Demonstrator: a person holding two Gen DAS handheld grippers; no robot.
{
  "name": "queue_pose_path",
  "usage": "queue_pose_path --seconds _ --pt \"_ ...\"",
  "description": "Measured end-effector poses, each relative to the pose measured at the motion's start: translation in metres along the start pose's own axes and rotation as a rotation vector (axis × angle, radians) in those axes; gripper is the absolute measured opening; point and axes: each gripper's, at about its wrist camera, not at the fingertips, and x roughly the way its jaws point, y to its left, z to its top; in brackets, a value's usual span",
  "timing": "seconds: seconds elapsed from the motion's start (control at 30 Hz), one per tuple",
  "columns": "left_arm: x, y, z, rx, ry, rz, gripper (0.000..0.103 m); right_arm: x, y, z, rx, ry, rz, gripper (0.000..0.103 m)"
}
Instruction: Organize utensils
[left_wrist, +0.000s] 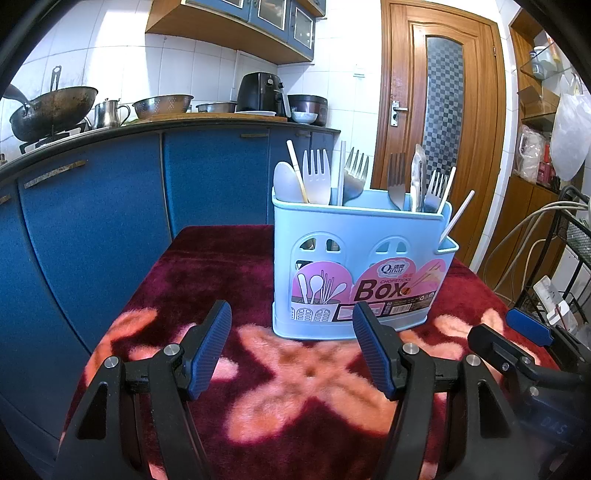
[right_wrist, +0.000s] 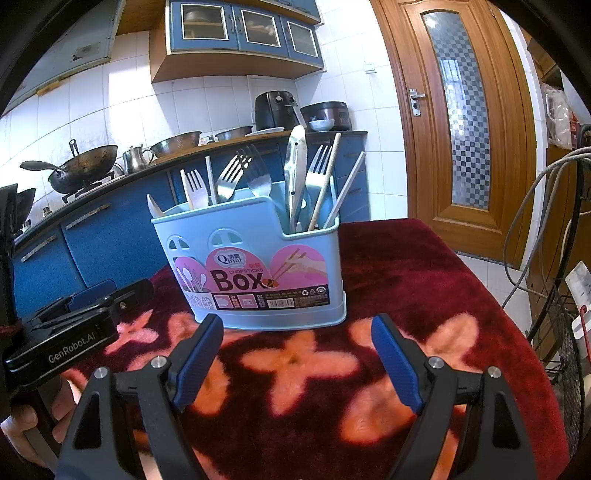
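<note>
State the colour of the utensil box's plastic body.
Light blue; the utensil box shows best in the right wrist view.

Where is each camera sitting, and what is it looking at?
Left wrist: sits on the left gripper, looking along its open fingers at the blue utensil box; the right gripper's side shows at the right edge.
Right wrist: sits on the right gripper, fingers open, facing the same box; the left gripper and a hand show at left.
Shared: box, forks, red flowered cloth, kitchen counter, wooden door.
</note>
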Motion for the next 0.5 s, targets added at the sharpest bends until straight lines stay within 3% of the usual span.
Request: queue_pose_path --seconds 0.5 --pt "0.0040 -0.0025 0.0018 0.012 0.014 -0.005 0.069 0.0045 -0.0037 -0.0030 0.016 0.017 0.000 0.084"
